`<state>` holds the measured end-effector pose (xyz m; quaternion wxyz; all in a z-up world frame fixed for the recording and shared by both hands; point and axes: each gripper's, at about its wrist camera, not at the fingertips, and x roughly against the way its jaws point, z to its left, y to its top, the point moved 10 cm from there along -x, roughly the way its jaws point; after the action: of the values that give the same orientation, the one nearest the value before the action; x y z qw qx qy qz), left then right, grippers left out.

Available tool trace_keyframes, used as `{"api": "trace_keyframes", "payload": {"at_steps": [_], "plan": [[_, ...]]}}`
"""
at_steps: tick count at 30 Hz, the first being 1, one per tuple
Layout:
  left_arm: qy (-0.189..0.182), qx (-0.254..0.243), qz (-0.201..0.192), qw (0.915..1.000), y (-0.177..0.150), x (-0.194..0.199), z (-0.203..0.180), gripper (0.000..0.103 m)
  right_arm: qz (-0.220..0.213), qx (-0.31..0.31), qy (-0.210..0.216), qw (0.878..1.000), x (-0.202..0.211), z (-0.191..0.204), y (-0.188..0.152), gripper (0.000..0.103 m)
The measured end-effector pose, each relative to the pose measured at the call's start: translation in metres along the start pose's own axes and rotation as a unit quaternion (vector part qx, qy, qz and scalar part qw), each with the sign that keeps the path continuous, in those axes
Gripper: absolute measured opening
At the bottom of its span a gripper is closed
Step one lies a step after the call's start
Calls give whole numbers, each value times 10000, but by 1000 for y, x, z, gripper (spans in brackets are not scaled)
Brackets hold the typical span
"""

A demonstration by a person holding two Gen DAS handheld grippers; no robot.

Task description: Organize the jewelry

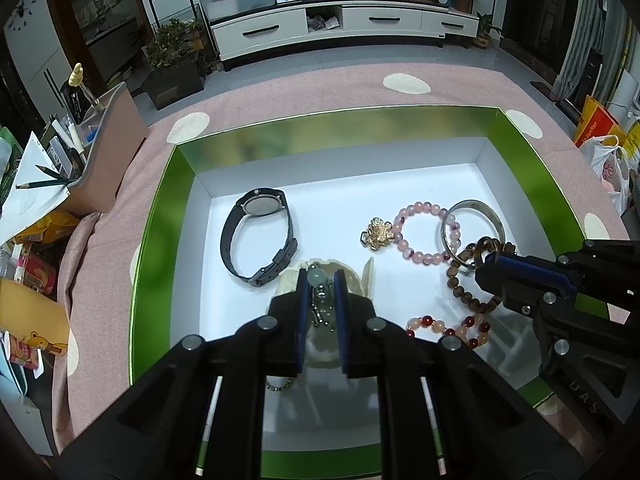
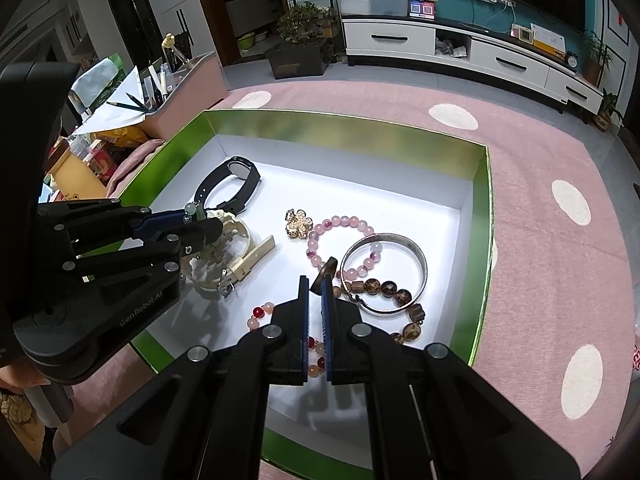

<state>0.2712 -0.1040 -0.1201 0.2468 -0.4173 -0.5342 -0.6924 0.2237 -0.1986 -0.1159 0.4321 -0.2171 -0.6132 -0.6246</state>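
- Left wrist view shows our left gripper (image 1: 320,280) clamped on a silvery chain with a pale green bead (image 1: 315,277) at the fingertips; the chain dangles between the blue pads over a cream-coloured bangle (image 1: 352,280) in the near middle of the green-walled box (image 1: 332,128).
- Right wrist view shows our right gripper (image 2: 316,280) pinching a dark ring-shaped link at one end of the brown bead bracelet (image 2: 396,296), whose beads trail off to the right across the silver bangle (image 2: 420,264).
- To do this step well, we judge that each piece should be lifted straight and slowly, since the brown bracelet overlaps the silver bangle and lies just beside the pink bead bracelet (image 2: 340,222) and the red-and-peach bead bracelet (image 2: 260,314), and could drag them.
- We would keep the chain clear of the cream bangle's edge so it does not snag.
- Other pieces sit apart: the gold flower brooch (image 2: 297,222) in the middle, the black wristwatch (image 2: 232,184) on the far left.
- Both grippers tilt steeply downward into the box, the left near its middle, the right toward its right side, well apart from each other.
- Around the box lies a pink cloth with pale ovals (image 2: 520,152).
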Motion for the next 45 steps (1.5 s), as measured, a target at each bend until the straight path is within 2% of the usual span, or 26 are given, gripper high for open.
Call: {"api": "trace_keyframes", "payload": {"at_steps": [37,45], "plan": [[-14,14,77,10000,-3,-5,1,13,13,-40,-55,10000,1,-1,1,5],[-39,21,26,10000,-3,-1,0,13,-15,-51,-97,9999,4,-1,3,9]]}}
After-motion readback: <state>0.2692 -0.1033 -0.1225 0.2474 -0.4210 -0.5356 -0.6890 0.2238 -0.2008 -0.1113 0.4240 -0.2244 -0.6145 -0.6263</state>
